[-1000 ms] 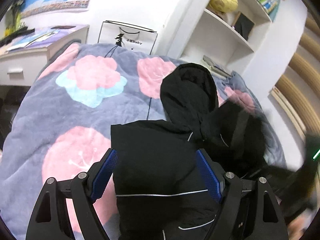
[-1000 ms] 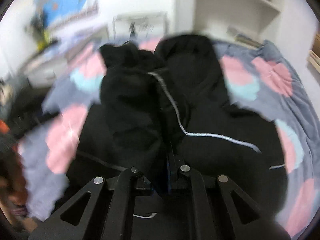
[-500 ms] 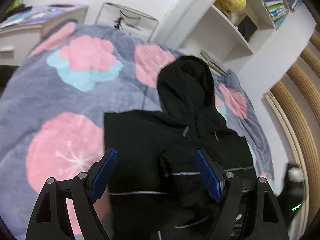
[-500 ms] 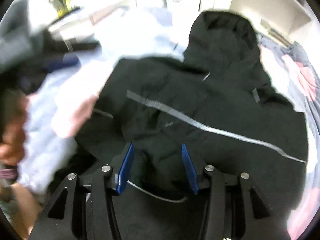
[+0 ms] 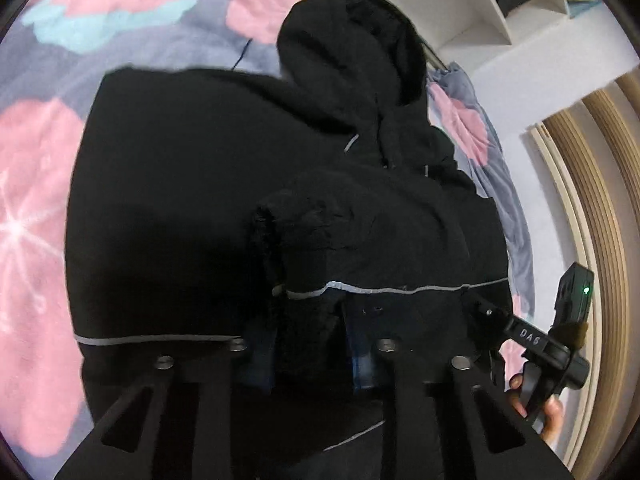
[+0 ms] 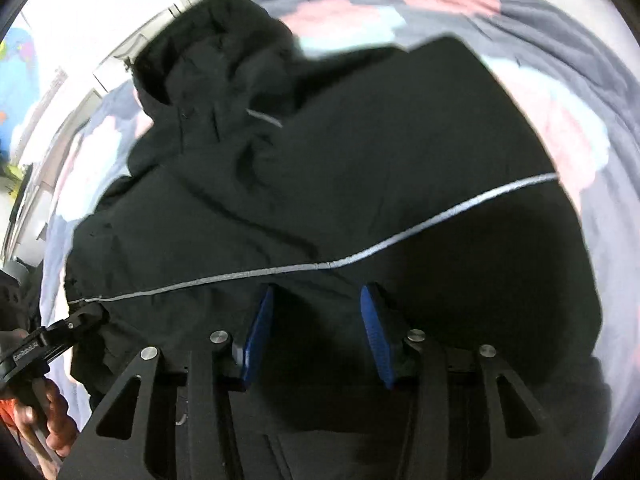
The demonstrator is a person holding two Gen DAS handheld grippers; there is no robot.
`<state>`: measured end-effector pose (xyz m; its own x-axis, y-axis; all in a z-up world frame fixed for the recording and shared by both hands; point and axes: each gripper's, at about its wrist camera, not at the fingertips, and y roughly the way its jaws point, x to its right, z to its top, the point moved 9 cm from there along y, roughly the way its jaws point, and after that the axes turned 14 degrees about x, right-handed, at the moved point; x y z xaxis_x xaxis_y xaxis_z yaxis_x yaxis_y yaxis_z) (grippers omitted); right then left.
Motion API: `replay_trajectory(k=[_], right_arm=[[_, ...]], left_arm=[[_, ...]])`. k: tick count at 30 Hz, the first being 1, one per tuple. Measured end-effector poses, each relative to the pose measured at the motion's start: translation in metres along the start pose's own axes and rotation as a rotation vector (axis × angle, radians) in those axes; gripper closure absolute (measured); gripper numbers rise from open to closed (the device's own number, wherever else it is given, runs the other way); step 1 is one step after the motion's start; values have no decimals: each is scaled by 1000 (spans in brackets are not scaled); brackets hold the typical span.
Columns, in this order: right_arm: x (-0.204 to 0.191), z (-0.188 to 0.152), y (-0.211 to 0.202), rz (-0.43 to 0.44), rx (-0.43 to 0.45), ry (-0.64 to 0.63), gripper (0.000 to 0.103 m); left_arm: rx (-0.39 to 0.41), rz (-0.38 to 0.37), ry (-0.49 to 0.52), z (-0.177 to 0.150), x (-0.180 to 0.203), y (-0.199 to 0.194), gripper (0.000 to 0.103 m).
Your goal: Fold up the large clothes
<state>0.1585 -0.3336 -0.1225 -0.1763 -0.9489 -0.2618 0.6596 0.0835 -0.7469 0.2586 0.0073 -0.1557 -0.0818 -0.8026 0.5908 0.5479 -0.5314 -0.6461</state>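
On my left wrist view, nearest the lens, my left gripper (image 5: pixel 310 354) has its blue pads part-way apart with a bunched black fold of the jacket (image 5: pixel 168 208) between them; the cloth hides the pad faces, so I cannot tell whether they pinch it. On the right wrist view my right gripper (image 6: pixel 316 336) stands with its blue pads clearly apart, low over the jacket's (image 6: pixel 360 152) dark cloth and clamped on nothing.

Just beyond both grippers a thin grey reflective stripe (image 6: pixel 400 238) runs across the jacket. The folded-in sleeve (image 5: pixel 360 224) lies on top of the jacket body, right of its middle. Farther on, the hood (image 5: pixel 352 48) lies spread past the jacket's collar.

The jacket lies on a grey blanket (image 5: pixel 36 184) with pink and pale blue flowers, which shows on every side of it. Past the hood, beyond the blanket's far edge, stands a white shelf unit (image 5: pixel 480 8). Right of the jacket, a hand (image 5: pixel 548 420) holds the other gripper's handle.
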Motion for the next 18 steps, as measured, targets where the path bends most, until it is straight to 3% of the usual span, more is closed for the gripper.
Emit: replay_trajectory(k=[4,6,8,10,12,13,15,17,18], right_arm=[[-10,6,-7,11,-5,-69,55],[-18,19,-27,49,43,-78,55],[-22,32,-45,52,107,-100,53],[-20,42,-52,29,136,-116,45],[-11,42,-41,-27,108,-130,44],[-7,39,-35,-51,91,-129,44],[8,25,-8,-126,2,-116,45],[14,19,7,-169,-10,-140,45],[14,16,13,-194,-16,-172,45]], left_arm=[[68,-64,-93,21,0,-25,86],[121,-78,-100,42,4,-56,86],[92,-53,-121,48,0,-79,85],[52,-91,-109,44,-4,-92,81],[14,-31,-48,35,-15,-84,77],[-15,68,-16,27,-26,-71,75],[-78,168,28,10,-37,-55,73],[-105,199,86,2,-35,-44,69],[-116,231,119,0,-35,-40,62]])
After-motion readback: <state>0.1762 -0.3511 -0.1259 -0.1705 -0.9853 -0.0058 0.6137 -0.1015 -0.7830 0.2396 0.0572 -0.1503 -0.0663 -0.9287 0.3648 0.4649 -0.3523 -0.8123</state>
